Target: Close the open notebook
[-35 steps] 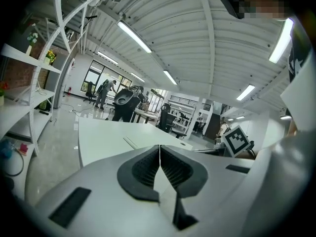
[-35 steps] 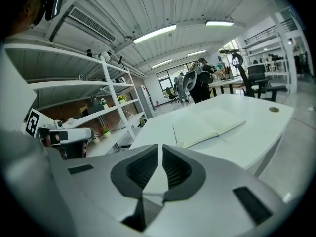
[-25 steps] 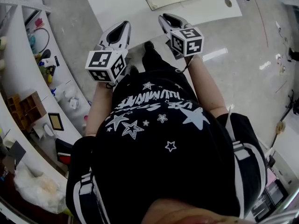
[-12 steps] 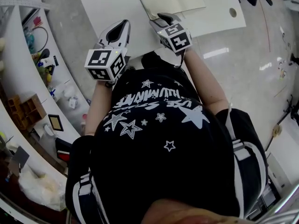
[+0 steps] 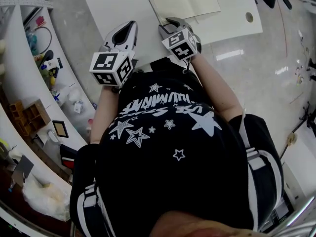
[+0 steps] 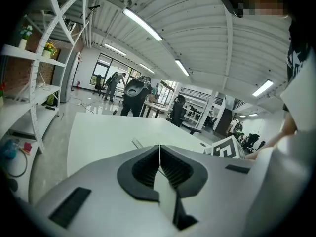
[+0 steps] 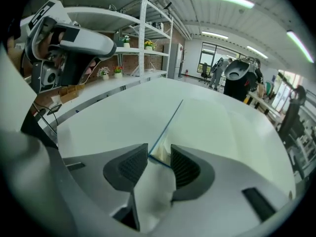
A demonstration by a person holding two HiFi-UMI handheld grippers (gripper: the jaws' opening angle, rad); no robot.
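The notebook (image 5: 183, 0) lies open, pages up, on the far part of the white desk (image 5: 116, 4). Its near left corner is right in front of us. The right tongs (image 7: 159, 158) have just been opening and now stand wide, released. The blue-edged corner (image 7: 165, 127) of the left cover sits between the pads, but they are not pressing on it. The left tongs (image 6: 159, 153) are clenched on nothing and hang near the desk's near edge, to the left of the notebook.

As we judge it, the step in hand is taking hold of that corner. To do it well, we should slide one pad under the cover and keep the other on top. We should then clamp on the cover together with its pages, not on a single sheet. Then we lift in an arc over the spine toward the right half, slowly, so the book does not skid. If it does slide, the left tongs could press down on the far right half.
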